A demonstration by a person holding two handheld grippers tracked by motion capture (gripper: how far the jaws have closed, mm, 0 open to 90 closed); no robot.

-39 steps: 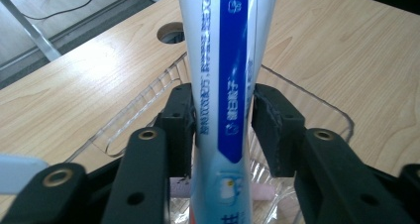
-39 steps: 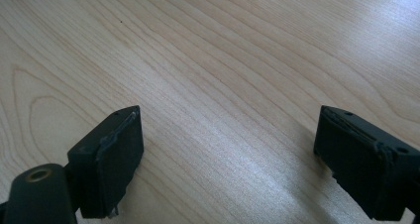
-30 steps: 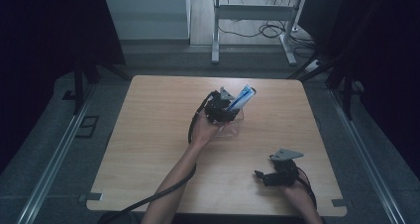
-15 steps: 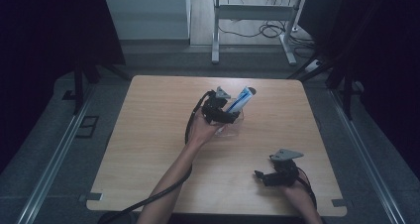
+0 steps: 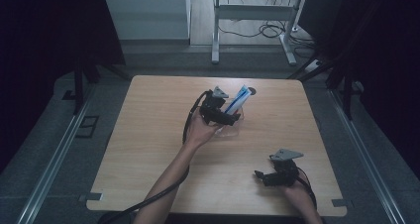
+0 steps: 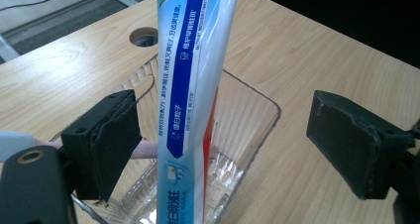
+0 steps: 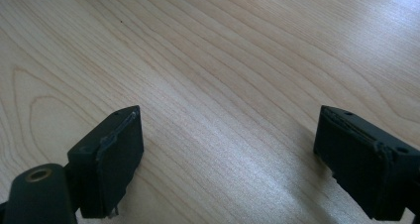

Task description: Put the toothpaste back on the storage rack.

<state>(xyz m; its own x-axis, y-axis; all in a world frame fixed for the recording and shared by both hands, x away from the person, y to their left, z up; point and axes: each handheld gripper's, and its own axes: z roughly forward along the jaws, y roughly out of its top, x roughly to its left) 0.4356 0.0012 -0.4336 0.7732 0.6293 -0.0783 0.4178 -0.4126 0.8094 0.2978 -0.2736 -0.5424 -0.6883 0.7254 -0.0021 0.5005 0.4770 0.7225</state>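
A blue and white toothpaste tube (image 6: 190, 95) stands tilted in a clear plastic box (image 6: 252, 120) on the wooden table (image 5: 148, 135). In the high view the tube (image 5: 240, 98) leans out of the box (image 5: 230, 127) near the table's middle. My left gripper (image 5: 229, 116) is open at the box, its jaws wide on either side of the tube without touching it (image 6: 223, 149). A pink item lies low in the box behind the left jaw. My right gripper (image 5: 262, 176) rests open near the front right edge, above bare wood (image 7: 228, 154).
A round cable hole (image 5: 251, 90) sits in the table just behind the box. A metal stand (image 5: 252, 16) and cables lie on the floor beyond the far edge. Dark curtains hang on both sides.
The left gripper has let go of the tube and its jaws now stand apart around it. The right gripper has not moved.
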